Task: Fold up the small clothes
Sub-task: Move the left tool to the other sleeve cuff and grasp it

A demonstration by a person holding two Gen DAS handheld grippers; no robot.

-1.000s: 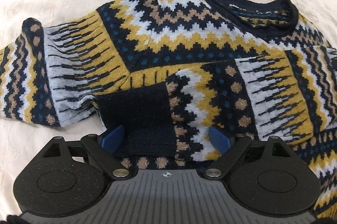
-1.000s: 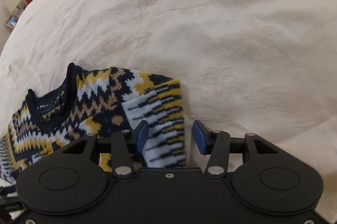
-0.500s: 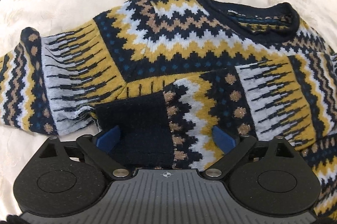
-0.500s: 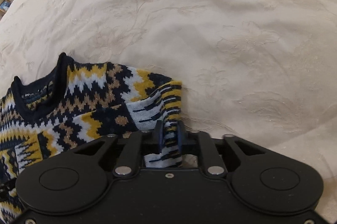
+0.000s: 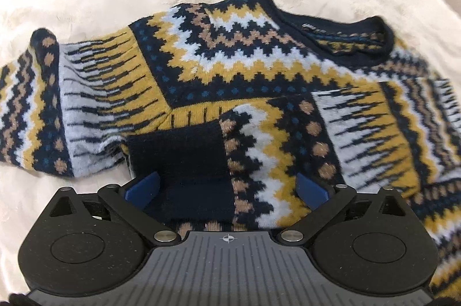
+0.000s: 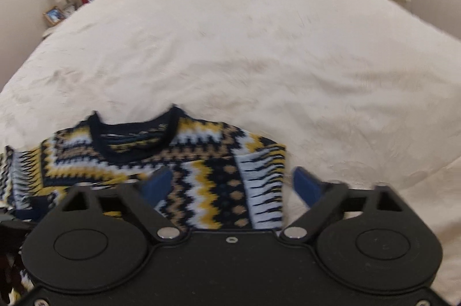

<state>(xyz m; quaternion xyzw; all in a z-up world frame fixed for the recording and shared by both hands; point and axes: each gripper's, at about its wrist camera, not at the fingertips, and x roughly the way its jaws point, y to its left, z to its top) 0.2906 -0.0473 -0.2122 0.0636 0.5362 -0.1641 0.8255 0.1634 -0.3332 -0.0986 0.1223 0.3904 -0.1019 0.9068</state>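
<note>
Now both grippers are letting go: the right gripper (image 6: pixel 230 185), pinched on the sweater's (image 5: pixel 245 81) folded edge half a second ago, is opening its jaws wide with nothing between the pads, and it is lifting clear. The left gripper (image 5: pixel 227 188) is opening too, its pads standing either side of the dark cuff (image 5: pixel 178 156) without pressing it. The sweater is lying flat on the cream bedspread (image 6: pixel 259 46), one sleeve folded across the chest, so the other sleeve is likely coming next. A neck label is showing but is too blurred to read
</note>
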